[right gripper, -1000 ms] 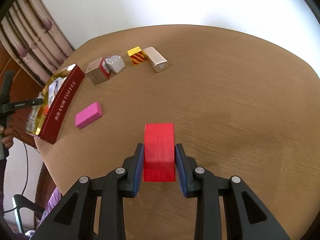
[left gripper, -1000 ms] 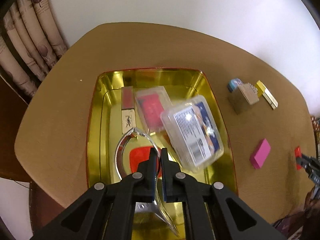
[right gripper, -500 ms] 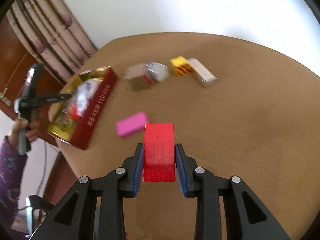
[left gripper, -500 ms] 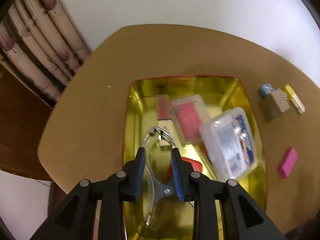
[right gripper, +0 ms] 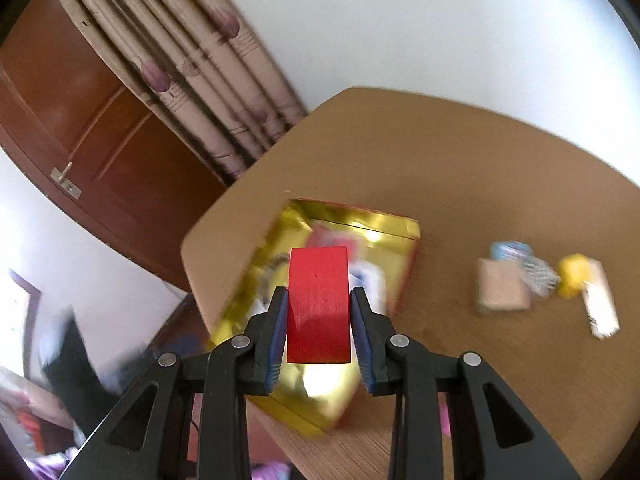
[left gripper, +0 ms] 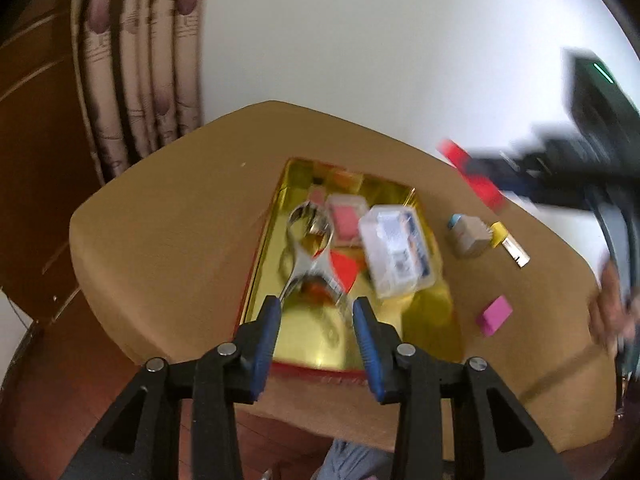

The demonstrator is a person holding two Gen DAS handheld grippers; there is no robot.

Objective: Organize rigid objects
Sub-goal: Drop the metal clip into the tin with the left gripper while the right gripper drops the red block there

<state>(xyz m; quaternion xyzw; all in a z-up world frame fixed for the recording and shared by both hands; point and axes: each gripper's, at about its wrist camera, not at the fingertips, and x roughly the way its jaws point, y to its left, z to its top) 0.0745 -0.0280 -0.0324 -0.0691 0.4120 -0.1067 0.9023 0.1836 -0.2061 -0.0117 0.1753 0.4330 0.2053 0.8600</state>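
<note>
Left wrist view: your left gripper has just been opening; its blue pads stand apart with nothing pressed between them.
Tongs: metal tongs lie released in the gold tin, just ahead of your left fingertips, handles toward you and not touching the pads.
Tin contents: a clear plastic box sits ahead and right of the tongs, tilted on other items; a small pink-filled case lies beyond it; a red piece shows between tongs and box.
Table, right of the tin: a pink block is nearest to you; farther off stand a tan box and a yellow bar, close together.
Your other hand: your right gripper comes in blurred from the upper right, carrying a red block beyond the far right corner of the tin.
Right wrist view: your right gripper is clenched on the red block, pads flat against its two sides, block upright between them.
Below the block: the gold tin lies straight ahead and under the held block; its contents are blurred.
Right of your right gripper: the tan box and a yellow piece sit well off on the table.
</note>
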